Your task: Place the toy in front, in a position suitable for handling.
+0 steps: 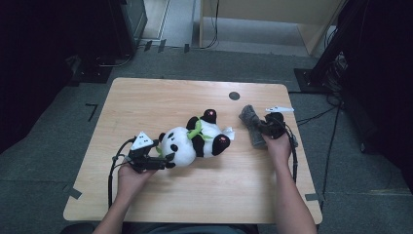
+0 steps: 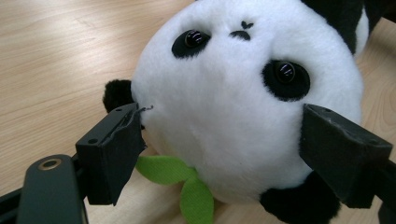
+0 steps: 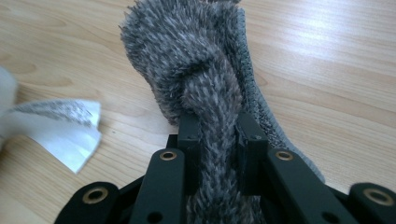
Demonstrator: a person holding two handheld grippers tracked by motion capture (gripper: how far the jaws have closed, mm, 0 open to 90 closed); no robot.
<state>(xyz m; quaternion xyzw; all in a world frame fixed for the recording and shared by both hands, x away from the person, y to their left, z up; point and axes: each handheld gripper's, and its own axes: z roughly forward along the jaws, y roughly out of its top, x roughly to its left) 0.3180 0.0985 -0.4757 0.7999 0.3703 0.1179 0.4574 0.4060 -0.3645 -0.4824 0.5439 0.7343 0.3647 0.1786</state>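
**A:** Grey fur first: where is the cloth (image 3: 205, 88)?

**B:** On the right side of the wooden surface (image 1: 146, 97), just beside the panda (image 1: 192, 141) and apart from it. The right tool (image 1: 263, 127) is clenched on it. In the right gripper view a fold of the pile stands pinched between the two black jaws, the pads pressing it from both sides, while the rest of the cloth lies flat on the wood beyond.

**A:** And the left tool (image 2: 219, 144)?

**B:** Released. In the left gripper view its jaws stand wide, one on each side of the panda's white head. The left pad is touching or nearly touching the fur; I cannot tell which. The right pad sits at the cheek, with no sign of the fur being squeezed.

**A:** How does the panda lie?

**B:** On its back near the middle of the surface, head toward the left tool, feet toward the cloth. The green leaf (image 2: 187, 182) at its neck shows under the chin, between the jaws.

**A:** Anything else nearby?

**B:** A white tag (image 3: 70, 130) lies on the wood just beside the cloth, in the right gripper view. A small dark disc (image 1: 234, 96) sits near the far edge of the surface, well apart from both toys.

**A:** The hands?

**B:** Each holds its tool from the near side, forearms coming in low.
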